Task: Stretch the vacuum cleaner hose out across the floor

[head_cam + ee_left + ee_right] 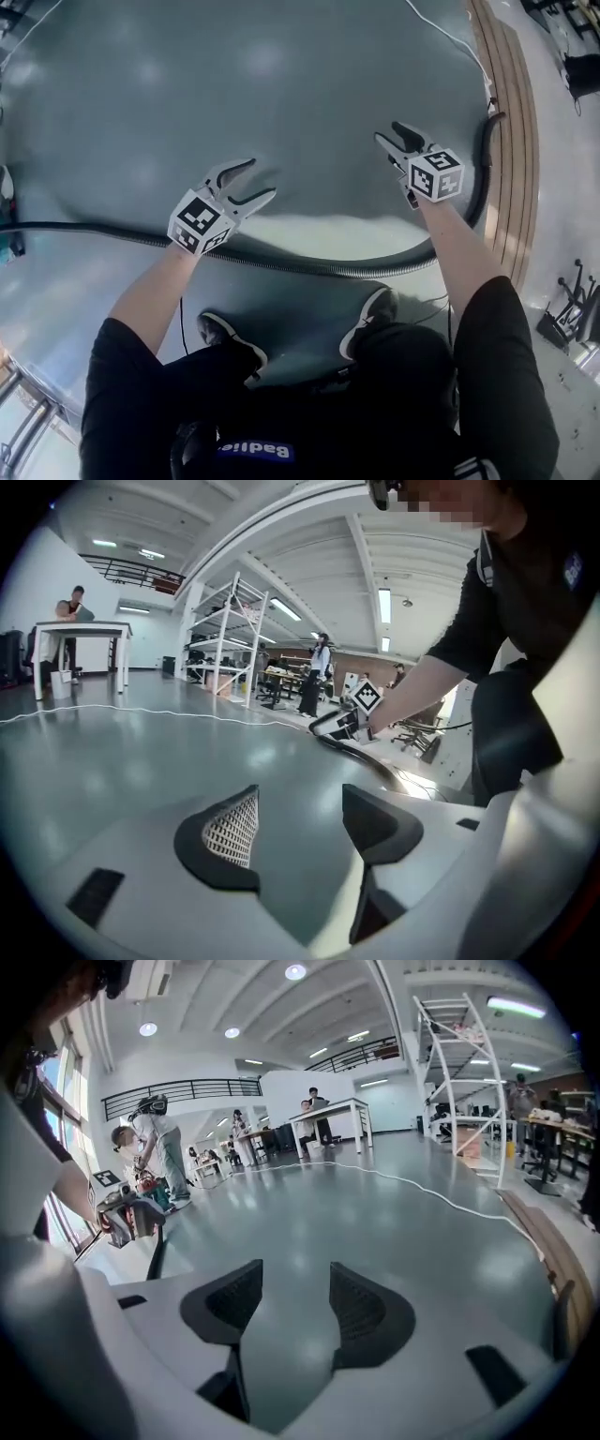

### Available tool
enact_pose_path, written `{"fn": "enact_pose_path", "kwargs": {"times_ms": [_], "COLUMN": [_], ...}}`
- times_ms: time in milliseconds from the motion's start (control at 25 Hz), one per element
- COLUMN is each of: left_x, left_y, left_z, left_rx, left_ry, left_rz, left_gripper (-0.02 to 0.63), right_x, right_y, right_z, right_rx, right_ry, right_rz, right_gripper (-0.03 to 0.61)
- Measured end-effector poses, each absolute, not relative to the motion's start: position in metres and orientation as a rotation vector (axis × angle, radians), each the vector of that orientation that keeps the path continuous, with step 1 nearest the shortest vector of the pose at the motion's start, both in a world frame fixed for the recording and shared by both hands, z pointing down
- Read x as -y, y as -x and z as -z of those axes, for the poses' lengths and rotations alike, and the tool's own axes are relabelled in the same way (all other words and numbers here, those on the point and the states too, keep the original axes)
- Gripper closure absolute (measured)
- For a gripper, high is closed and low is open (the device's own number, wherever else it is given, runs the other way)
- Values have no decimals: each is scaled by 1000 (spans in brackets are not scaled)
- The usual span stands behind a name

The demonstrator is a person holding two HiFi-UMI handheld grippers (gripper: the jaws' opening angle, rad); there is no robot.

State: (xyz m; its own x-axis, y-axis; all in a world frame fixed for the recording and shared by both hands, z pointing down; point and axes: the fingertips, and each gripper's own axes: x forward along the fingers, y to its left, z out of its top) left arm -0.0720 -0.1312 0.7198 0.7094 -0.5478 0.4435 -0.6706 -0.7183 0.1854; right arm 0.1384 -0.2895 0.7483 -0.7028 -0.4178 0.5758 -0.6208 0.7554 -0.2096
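Currently both tools are empty. Left gripper (260, 178): jaws stand wide apart, with only bare floor (234, 84) showing between the pads; nothing is gripped. Right gripper (389, 131): jaws likewise well parted, nothing between them.

Vacuum cleaner hose (309, 268): black and ribbed, lying on the floor. It enters at the left edge of the head view and passes under the left gripper's marker cube. From there it sweeps in a shallow curve just ahead of the person's shoes (230, 339). It then bends up behind the right forearm and ends close to the wooden strip (514, 141) bordering the floor's right edge. Neither set of pads is on the hose; both grippers point out over open floor beyond it.

White cable (448, 36): runs across the floor toward the far right corner, apart from the hose.
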Motion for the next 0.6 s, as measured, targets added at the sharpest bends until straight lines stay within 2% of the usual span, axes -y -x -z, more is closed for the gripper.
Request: {"fn": "enact_pose_path", "kwargs": {"times_ms": [160, 280, 600], "left_x": [143, 128, 35], "left_y": [151, 186, 180], "left_z": [-659, -601, -428], "left_rx": [1134, 1239, 1416], "left_ry": [-2517, -2447, -2257], "left_rz": [-459, -394, -199], "left_gripper": [344, 356, 387], "right_x": [295, 279, 146], "right_y": [-88, -67, -76], "right_z": [-701, -645, -455], "right_rx": [2435, 2460, 2513], "right_ry": [-706, -668, -598], "right_rz": [-516, -537, -724], "right_gripper": [353, 353, 395]}}
